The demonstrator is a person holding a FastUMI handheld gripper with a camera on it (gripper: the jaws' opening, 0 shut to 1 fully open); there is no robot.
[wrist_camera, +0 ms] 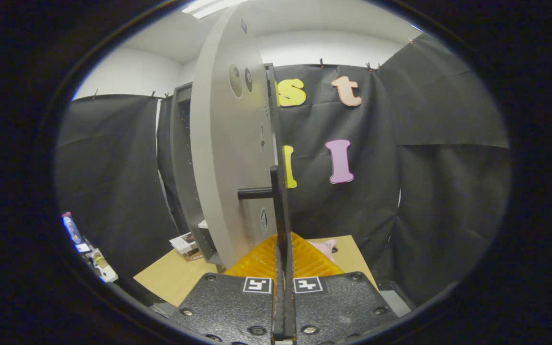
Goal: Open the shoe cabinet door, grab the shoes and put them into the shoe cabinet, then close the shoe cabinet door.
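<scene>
The grey shoe cabinet door [225,143] stands swung out, seen almost edge-on just ahead of me. Its black bar handle [276,191] runs upright, fixed to the door by a short stub [254,193]. My gripper [284,244] is shut on this handle, with the bar squeezed between the two fingers [257,261]. The cabinet body [182,163] stands behind the door to the left, its inside dark. A pink shoe [326,247] lies on the wooden table [170,278] just beyond the right finger, partly hidden.
A small stack of boxes or books [185,243] sits on the table at the foot of the cabinet. Some small items [89,249] lie off the table's left side. Black cloth walls close in the booth behind and to both sides.
</scene>
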